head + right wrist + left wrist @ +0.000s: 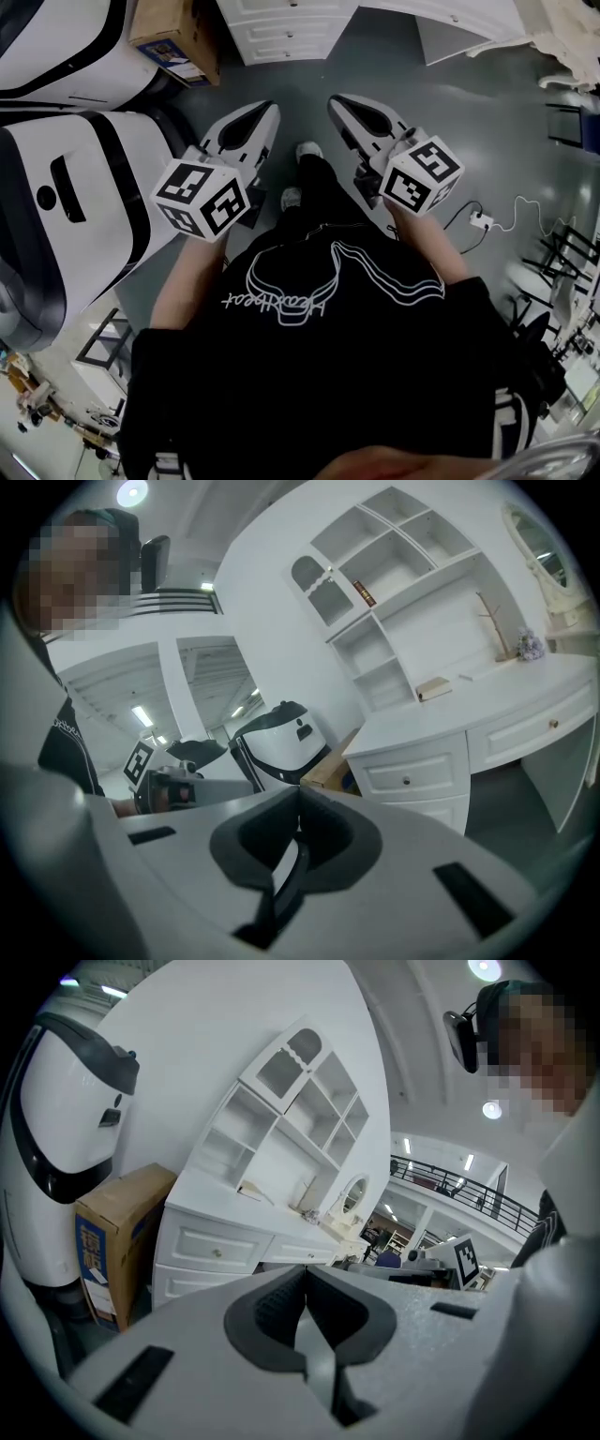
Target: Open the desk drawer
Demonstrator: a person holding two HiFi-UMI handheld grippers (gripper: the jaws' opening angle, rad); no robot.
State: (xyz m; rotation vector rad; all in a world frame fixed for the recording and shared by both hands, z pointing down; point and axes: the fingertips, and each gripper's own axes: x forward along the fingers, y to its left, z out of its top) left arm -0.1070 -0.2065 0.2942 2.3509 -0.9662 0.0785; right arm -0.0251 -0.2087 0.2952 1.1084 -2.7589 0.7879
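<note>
The white desk (281, 33) stands at the top of the head view, its shut drawer fronts facing me across bare grey floor. My left gripper (269, 109) and right gripper (338, 101) are held side by side in front of the person's body, both pointing toward the desk and well short of it. In the left gripper view the jaws (305, 1276) meet at their tips with nothing between them, and the upper left drawer (217, 1245) with its small knob shows beyond. The right gripper (300, 795) is shut and empty too, with the drawer (412, 774) ahead of it.
A cardboard box (176, 36) stands left of the desk, beside two big white rounded machines (66, 187). A hutch with open shelves (281, 1119) tops the desk. A power strip and cable (481, 220) lie on the floor to the right. The person's shoes (307, 150) are between the grippers.
</note>
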